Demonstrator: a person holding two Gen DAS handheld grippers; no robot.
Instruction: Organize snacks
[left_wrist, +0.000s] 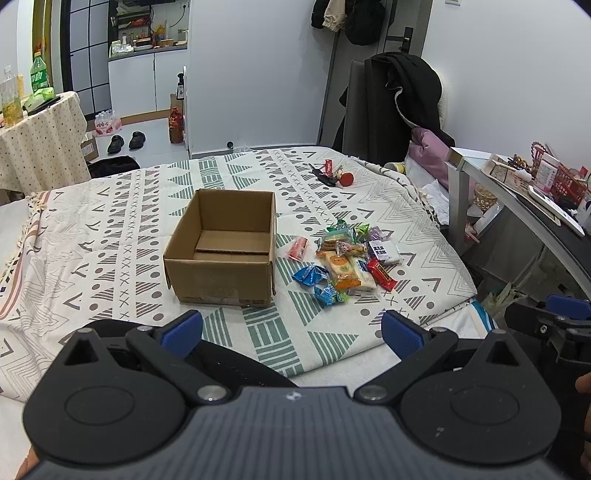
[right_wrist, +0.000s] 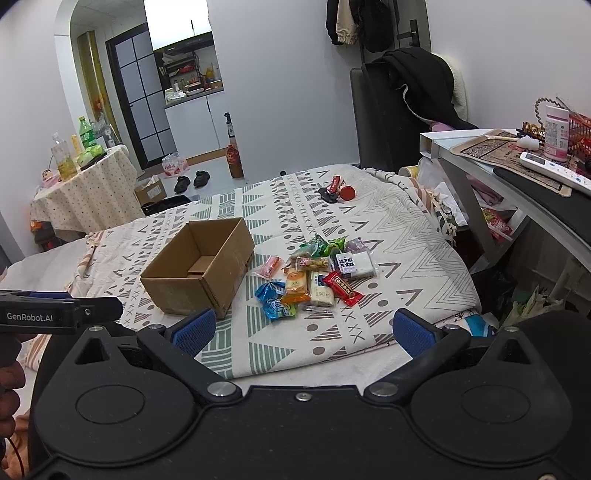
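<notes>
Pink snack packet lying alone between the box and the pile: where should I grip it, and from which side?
Take the pink packet from above, across its narrow middle, fingers closing on its two long edges. It lies flat on the patterned cloth, apart from the cardboard box and the snack pile, so nothing crowds it. The right gripper, open, looks the nearer.

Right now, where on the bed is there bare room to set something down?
Bare blanket lies left of the cardboard box, and between the box and the open left tongs. It is crowded right of the box, at the snack pile; keys clutter the far edge.
</notes>
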